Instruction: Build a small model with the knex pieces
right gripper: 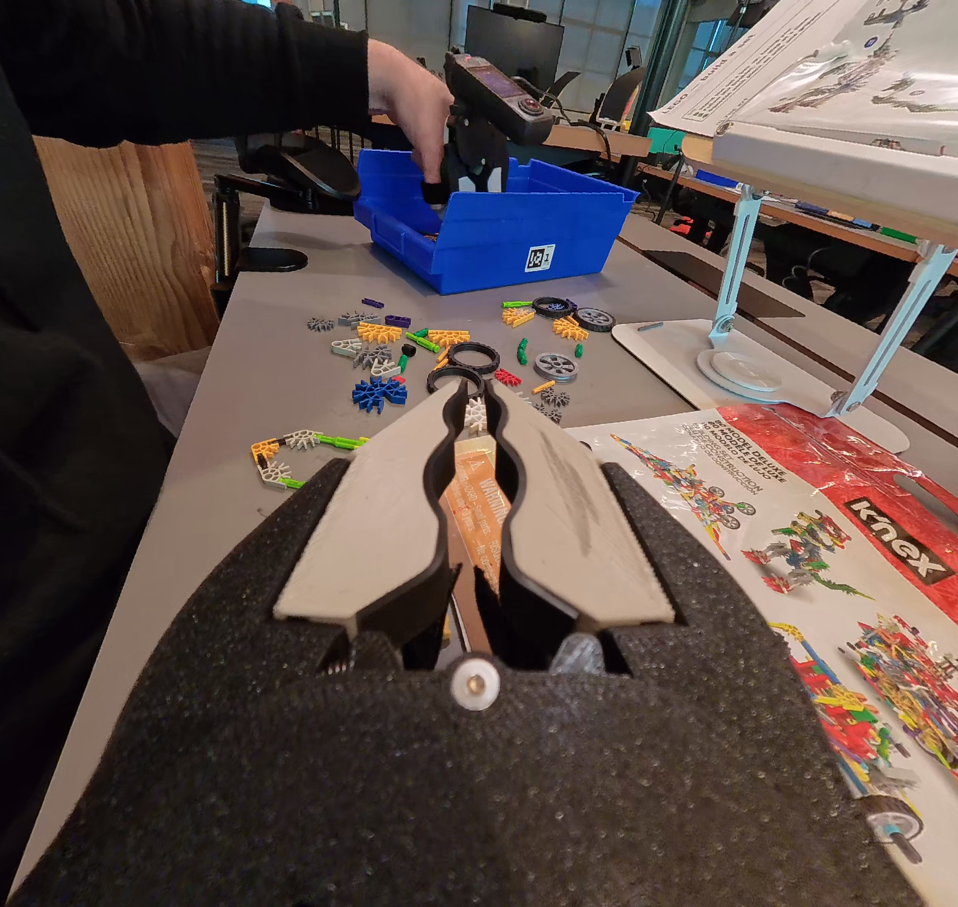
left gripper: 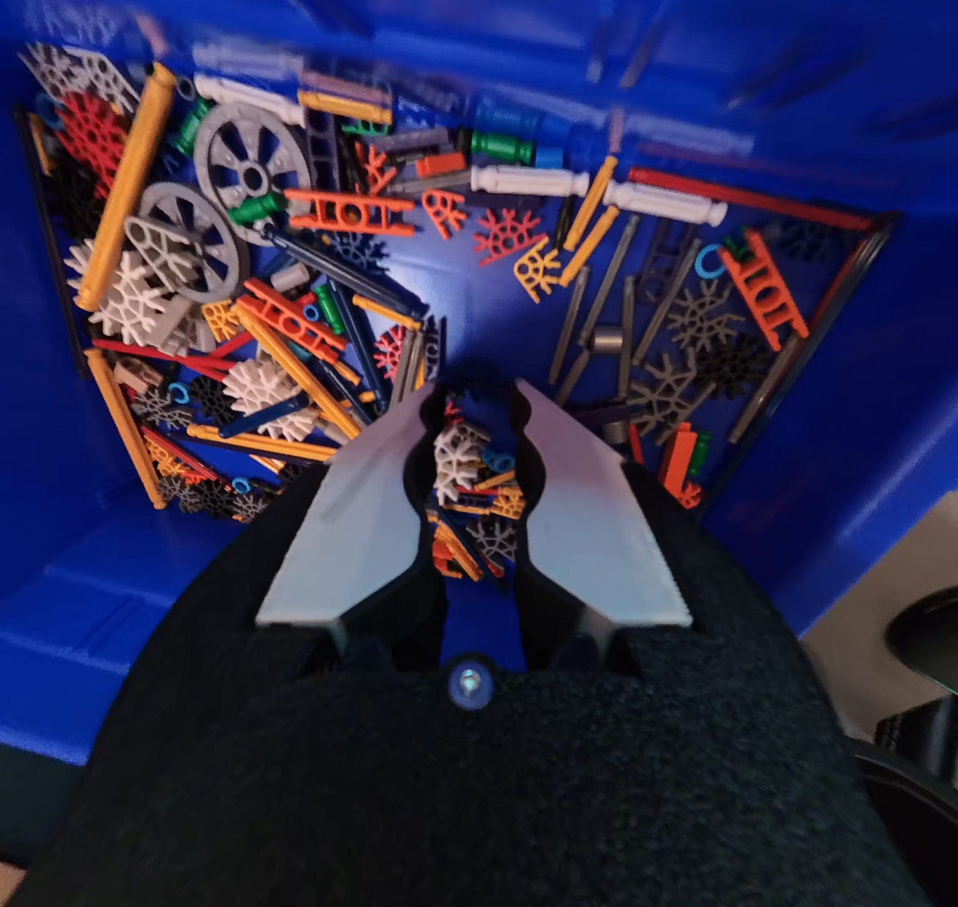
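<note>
Left wrist view: left gripper [left gripper: 474,394] inside the blue bin [left gripper: 777,78], tips slightly apart, holding nothing.
Right gripper [right gripper: 474,389] waits near the bin, nearly closed, empty; loose pieces [right gripper: 446,342] lie beside.

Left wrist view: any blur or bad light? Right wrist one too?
Left wrist view: blue bin far wall smeared by blur, dim bluish cast, parts near the left gripper sharper. Right wrist view: sharp, evenly lit, glare on plastic bag, wide-angle bending at edges.

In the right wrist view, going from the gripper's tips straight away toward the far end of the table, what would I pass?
right gripper → white snowflake connector at its tips → two black tyre rings → yellow fan connector → blue bin → left gripper, dipped into the bin, held by a hand.
</note>
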